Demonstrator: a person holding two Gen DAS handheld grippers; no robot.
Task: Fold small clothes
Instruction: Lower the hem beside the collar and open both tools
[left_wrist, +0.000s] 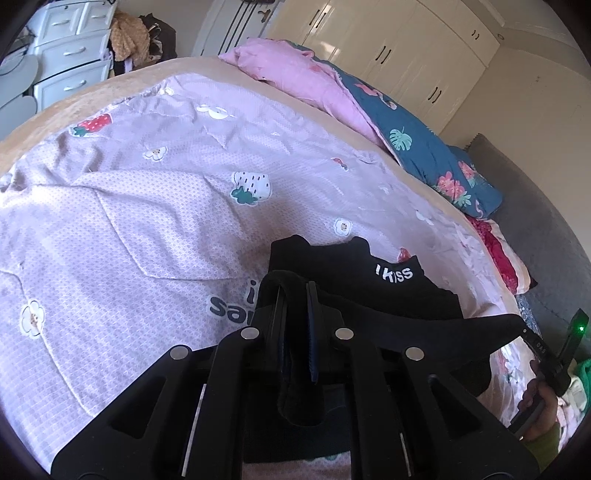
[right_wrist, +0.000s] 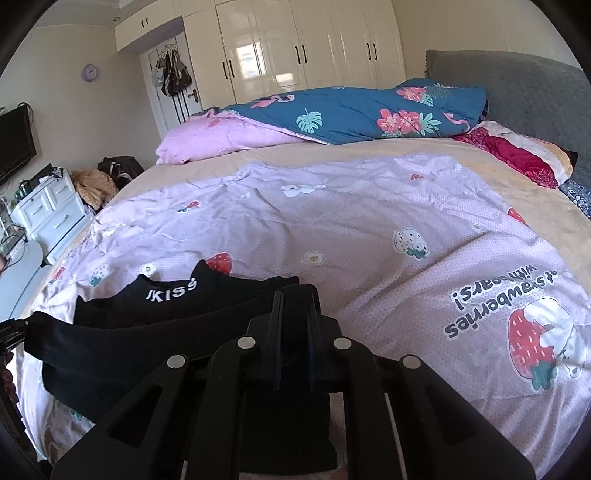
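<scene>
**Black garment held at both ends over the bed**

Left wrist view: one left gripper (left_wrist: 295, 291), its two fingers closed on a fold of the black garment (left_wrist: 399, 295). Cloth loops over the left fingertip and hangs down between the fingers. One garment counted; white lettering "KISS" on it. It lies on the pink sheet (left_wrist: 147, 206), near the bed's front edge, one end stretched toward the right gripper (left_wrist: 554, 354) at frame edge. Only a sliver of that gripper shows, with a green light; its jaw state not readable here. One blue quilt (left_wrist: 417, 147) behind. One white drawer unit (left_wrist: 70, 48), drawers shut, contents unseen.

Right wrist view: right gripper (right_wrist: 294, 299), two fingers drawn close with black cloth around and below them; the grip point itself is dark, hard to resolve. Garment (right_wrist: 122, 350) spreads left, its far end pulled to the frame's left edge. One wardrobe (right_wrist: 295, 48), doors shut. One grey headboard (right_wrist: 517, 88), partly cut off.
</scene>
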